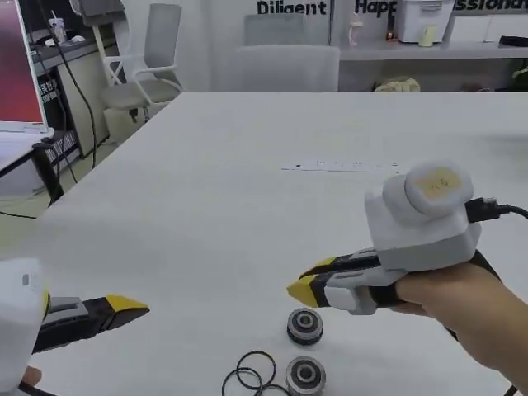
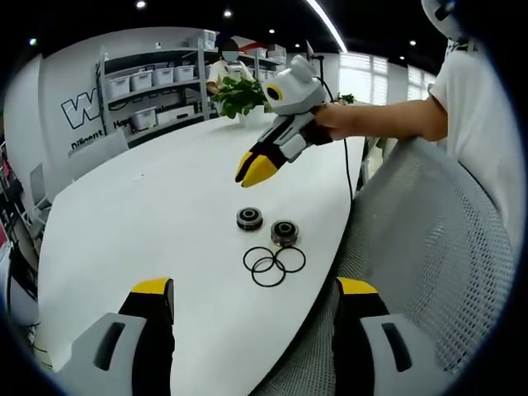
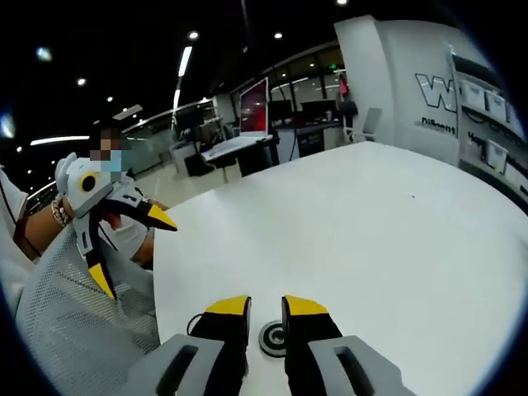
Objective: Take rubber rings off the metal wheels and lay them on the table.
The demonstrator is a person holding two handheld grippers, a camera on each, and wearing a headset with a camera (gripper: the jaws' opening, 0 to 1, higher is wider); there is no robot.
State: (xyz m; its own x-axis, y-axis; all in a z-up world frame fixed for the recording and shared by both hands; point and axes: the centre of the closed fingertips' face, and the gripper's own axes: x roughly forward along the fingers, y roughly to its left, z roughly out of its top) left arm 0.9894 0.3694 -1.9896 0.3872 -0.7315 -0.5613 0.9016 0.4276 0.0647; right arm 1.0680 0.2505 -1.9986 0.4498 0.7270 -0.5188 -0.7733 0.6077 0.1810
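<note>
The right gripper is hovering just over the two wheels. It is released, its jaws standing a narrow gap apart and grasping nothing. The left gripper is hanging well to the left of the wheels, jaws spread wide, carrying nothing. Three rings are lying overlapped just beside the nearer wheel, close to the surface edge by the person. Beyond the wheels the white surface is stretching wide toward the chairs.

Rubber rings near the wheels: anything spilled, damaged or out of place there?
Nothing stands out. Three rubber rings lie flat, overlapping, on the table beside the two metal wheels.
</note>
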